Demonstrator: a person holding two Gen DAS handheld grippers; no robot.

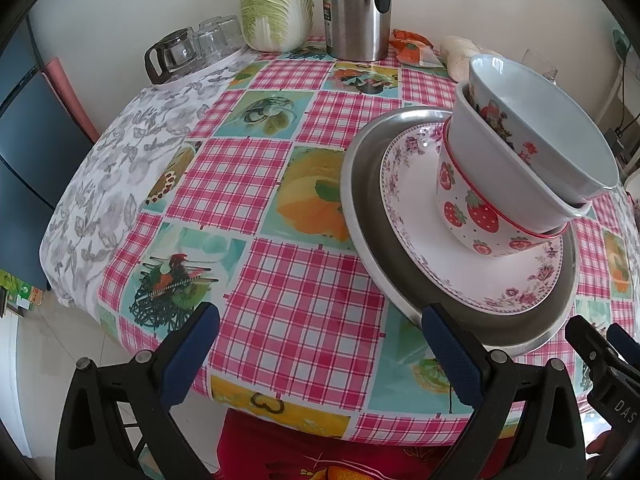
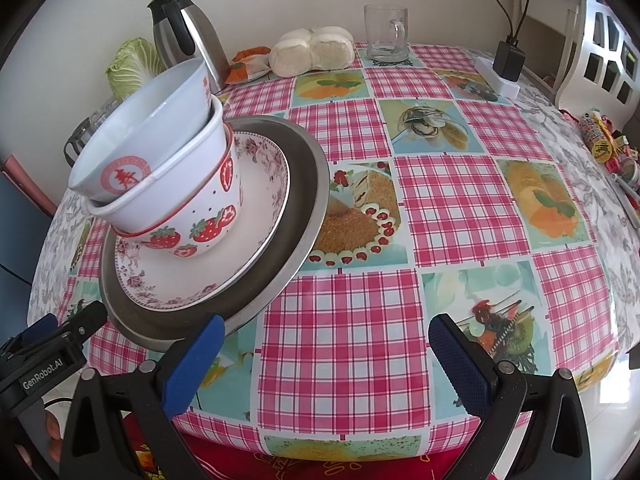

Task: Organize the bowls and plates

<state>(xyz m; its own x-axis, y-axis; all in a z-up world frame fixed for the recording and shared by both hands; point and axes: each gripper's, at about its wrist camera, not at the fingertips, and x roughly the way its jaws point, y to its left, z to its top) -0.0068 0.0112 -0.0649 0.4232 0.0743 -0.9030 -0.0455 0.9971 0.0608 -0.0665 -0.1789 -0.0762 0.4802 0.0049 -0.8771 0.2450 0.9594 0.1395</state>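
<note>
A stack stands on the checked tablecloth: a steel plate at the bottom, a floral plate on it, then a strawberry bowl, a plain white bowl and a top bowl with a red mark, nested and tilted. My left gripper is open and empty, left of the stack near the table's front edge. My right gripper is open and empty, right of the stack. Each gripper shows at the edge of the other's view.
At the back stand a steel thermos jug, a cabbage, a glass pot with upturned glasses, buns, a snack packet and a glass mug. A charger on a white box and sweets lie at right.
</note>
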